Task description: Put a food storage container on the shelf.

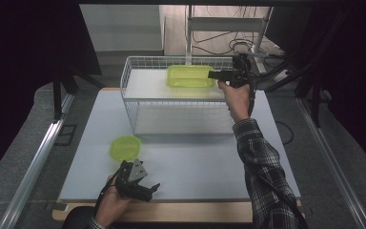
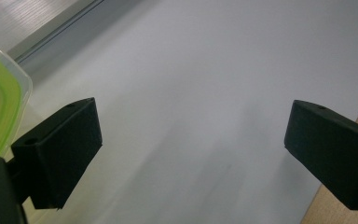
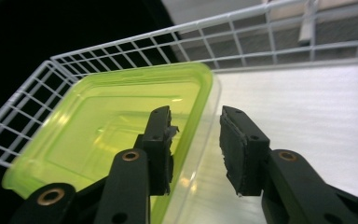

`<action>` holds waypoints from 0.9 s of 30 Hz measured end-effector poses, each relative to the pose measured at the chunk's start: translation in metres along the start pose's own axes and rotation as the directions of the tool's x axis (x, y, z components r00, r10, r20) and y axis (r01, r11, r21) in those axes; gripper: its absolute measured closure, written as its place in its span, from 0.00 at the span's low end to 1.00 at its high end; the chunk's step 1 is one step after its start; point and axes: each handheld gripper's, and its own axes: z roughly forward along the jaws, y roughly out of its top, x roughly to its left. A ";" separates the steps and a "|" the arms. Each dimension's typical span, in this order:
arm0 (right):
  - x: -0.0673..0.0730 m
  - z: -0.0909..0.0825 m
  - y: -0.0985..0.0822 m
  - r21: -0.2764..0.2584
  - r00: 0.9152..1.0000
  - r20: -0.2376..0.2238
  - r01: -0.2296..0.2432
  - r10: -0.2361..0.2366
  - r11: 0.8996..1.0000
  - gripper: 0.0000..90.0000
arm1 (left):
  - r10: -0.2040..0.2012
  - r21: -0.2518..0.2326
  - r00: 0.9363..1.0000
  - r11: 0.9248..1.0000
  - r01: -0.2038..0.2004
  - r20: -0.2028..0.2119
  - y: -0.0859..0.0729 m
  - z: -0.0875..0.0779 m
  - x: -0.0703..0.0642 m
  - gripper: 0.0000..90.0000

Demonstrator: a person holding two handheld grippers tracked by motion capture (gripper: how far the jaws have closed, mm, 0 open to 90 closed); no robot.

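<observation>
I worked in what read as a lab or test bay, not a home. The desk (image 1: 181, 167) was a bare pale board on a wooden base, flanked by aluminium rails (image 1: 33, 162) on a grey carpeted floor. Dark curtains (image 1: 24, 57) closed off both sides. Behind the desk stood a metal frame (image 1: 228, 24) with loose cables (image 1: 238, 45) trailing across the floor.

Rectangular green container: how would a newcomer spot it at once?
Find the white wire basket at the table's far side. On its upper shelf lies the translucent lime-green rectangular plastic container, beside the right claw. The other green container, smaller and rounder, sits on the tabletop.
</observation>
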 end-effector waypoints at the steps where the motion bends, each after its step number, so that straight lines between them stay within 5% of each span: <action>1: 0.001 -0.001 0.000 -0.003 1.000 0.014 0.016 -0.016 1.000 0.70 | 0.000 0.000 1.000 1.000 0.000 0.000 0.000 0.000 0.000 0.04; 6: 0.002 -0.002 0.001 -0.007 0.999 0.024 0.029 -0.029 1.000 0.65 | -0.001 -0.003 1.000 1.000 0.001 -0.001 0.000 0.000 0.000 0.04; 27: 0.008 -0.026 -0.006 0.002 0.989 -0.068 0.132 -0.132 0.991 0.32 | -0.055 -0.051 0.998 0.997 0.057 0.043 0.000 -0.005 0.005 0.04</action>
